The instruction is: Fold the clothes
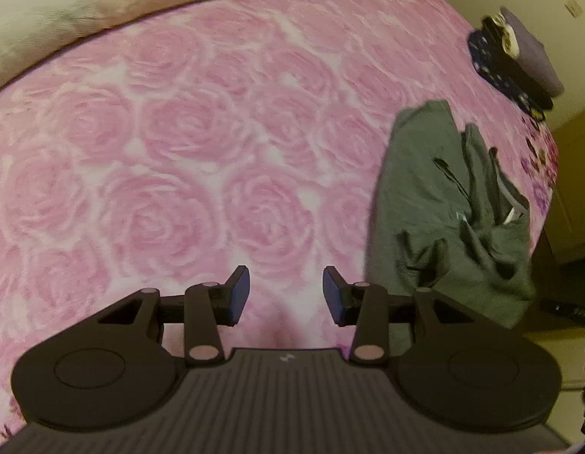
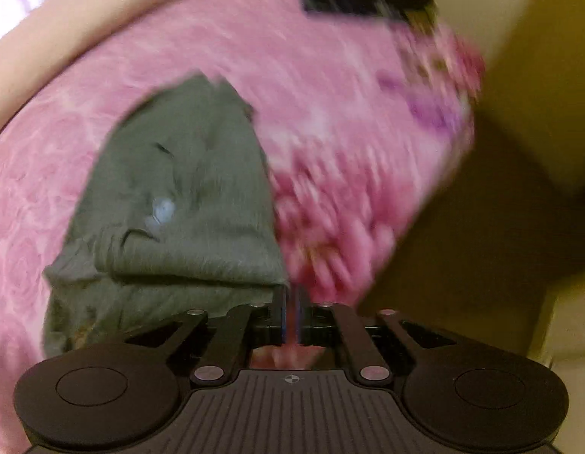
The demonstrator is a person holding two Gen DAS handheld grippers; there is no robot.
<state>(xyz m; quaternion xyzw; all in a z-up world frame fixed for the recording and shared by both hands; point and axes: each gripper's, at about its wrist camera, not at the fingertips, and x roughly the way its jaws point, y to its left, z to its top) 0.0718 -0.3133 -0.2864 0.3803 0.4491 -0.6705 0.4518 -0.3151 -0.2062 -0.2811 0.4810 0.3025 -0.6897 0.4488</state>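
While my left tongs point(image 1: 286, 295) hang wide and empty over the pink rose bedspread point(image 1: 186, 143), my right tongs point(image 2: 291, 312) look nearly closed, pads at the grey garment point(image 2: 179, 196)'s lower right edge; grip unclear through blur.

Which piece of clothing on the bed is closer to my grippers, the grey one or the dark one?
The crumpled grey garment, lying on the pink rose bedspread just right of the left hand-held gripper. The dark patterned item sits far off near the bed's corner.
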